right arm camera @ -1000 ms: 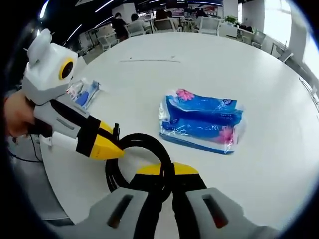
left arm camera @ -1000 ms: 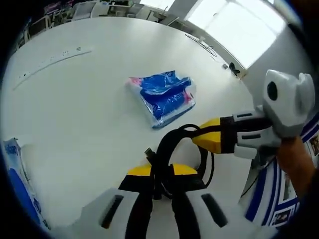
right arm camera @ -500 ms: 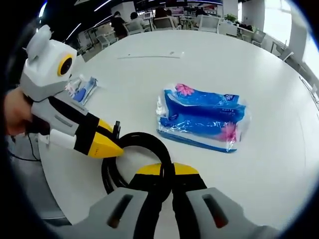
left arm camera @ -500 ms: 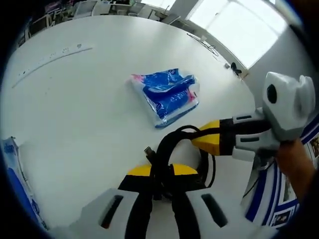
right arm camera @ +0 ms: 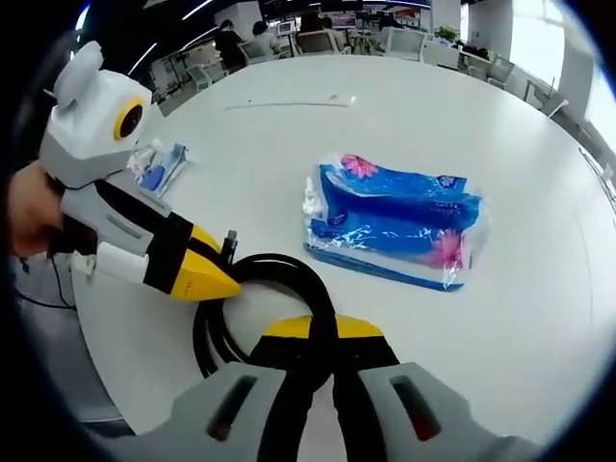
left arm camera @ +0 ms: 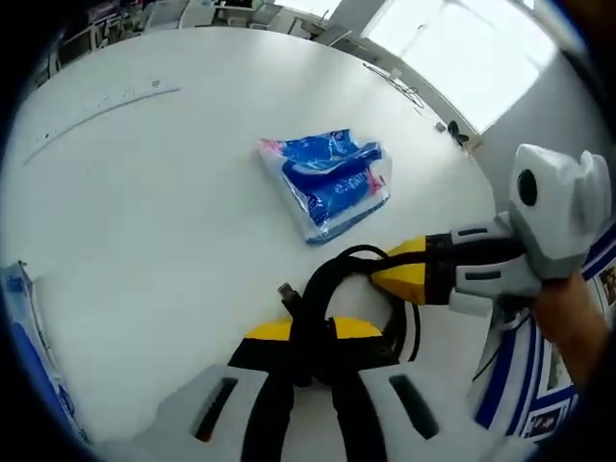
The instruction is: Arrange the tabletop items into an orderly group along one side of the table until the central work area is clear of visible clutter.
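Observation:
A black coiled cable (left arm camera: 327, 274) hangs just over the near edge of the round white table (left arm camera: 173, 212), held from both sides. In the left gripper view my left gripper (left arm camera: 310, 332) is shut on the coil's near loop. My right gripper (left arm camera: 390, 277) comes in from the right, its yellow tips closed on the coil's far side. In the right gripper view my right gripper (right arm camera: 322, 329) is shut on the cable (right arm camera: 279, 265), and the left gripper (right arm camera: 217, 282) pinches it from the left. A blue plastic tissue pack (left arm camera: 327, 183) (right arm camera: 395, 226) lies flat on the table beyond the cable.
A small blue-and-white packet (right arm camera: 159, 168) lies near the table's edge, at the far left (left arm camera: 19, 337) in the left gripper view. A long white strip (right arm camera: 289, 101) (left arm camera: 96, 106) lies across the far side. Chairs and seated people (right arm camera: 231, 43) stand past the table (right arm camera: 539, 318).
Both grippers keep their hold on the cable. Both views have shifted slightly with the hands; the tissue pack and packet lie where they were.

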